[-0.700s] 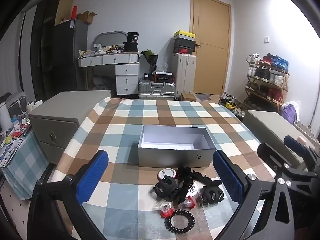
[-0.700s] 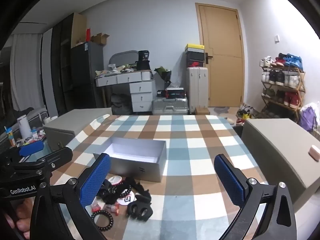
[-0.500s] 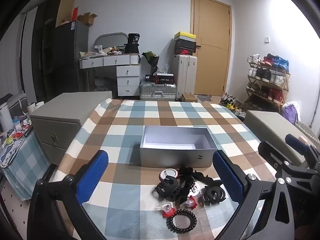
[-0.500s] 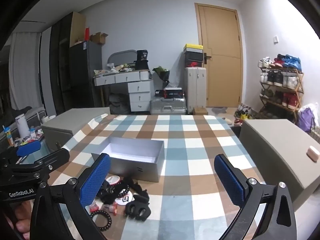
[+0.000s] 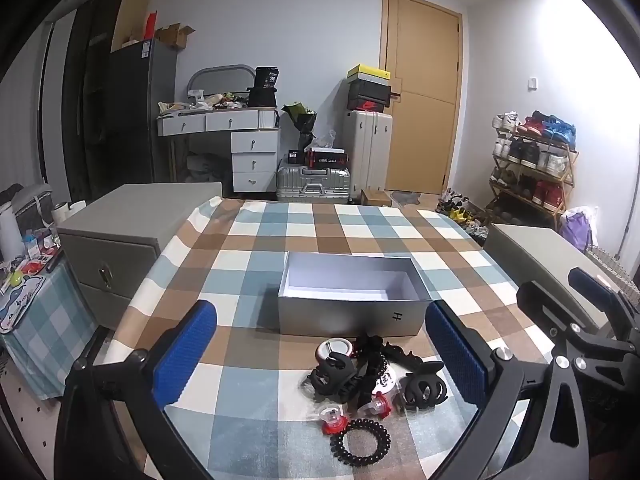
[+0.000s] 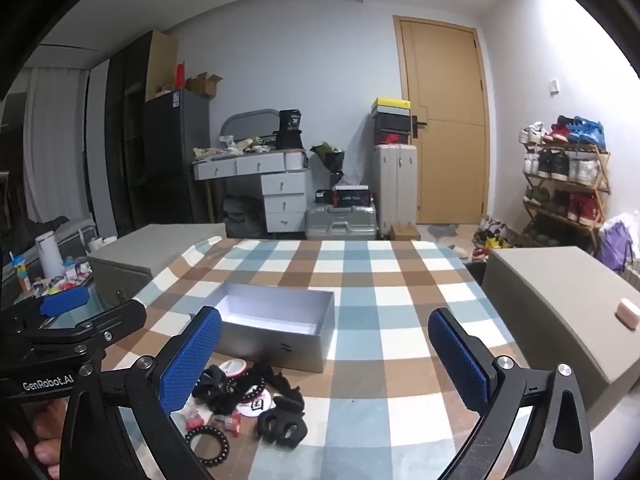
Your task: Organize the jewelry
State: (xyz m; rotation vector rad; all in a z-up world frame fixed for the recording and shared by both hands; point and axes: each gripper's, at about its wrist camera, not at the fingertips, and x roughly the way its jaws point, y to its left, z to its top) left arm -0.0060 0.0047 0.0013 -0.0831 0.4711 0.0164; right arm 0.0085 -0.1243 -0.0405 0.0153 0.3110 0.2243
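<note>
**Tangled pile, empty box, nothing grabbed yet**

Closest to the cameras is the pile: a black coil hair tie [image 5: 360,442], a couple of small red-and-clear bits [image 5: 332,425], two black claw clips [image 5: 423,387] and a bead bracelet draped over a round white badge [image 5: 385,379]. It's all touching or overlapping on the checked tablecloth [image 5: 256,384], and that's my worry. Pinch one piece and a neighbour probably comes up with it, then drops on the way over. The coil tie lies flat, so the fingers could just slide over it or catch the cloth instead.

Left gripper [image 5: 316,354] is spread wide, holding nothing, hovering above the pile without touching it. Right gripper [image 6: 324,356] is the same story, wide and empty, and the pile sits down by its left finger, so it isn't lined up on anything.

Just behind the pile is the open grey box [image 5: 352,304], nothing inside that I can see. Its near wall stands right up against the heap, so a low carry could bump it and shove the box away.
</note>
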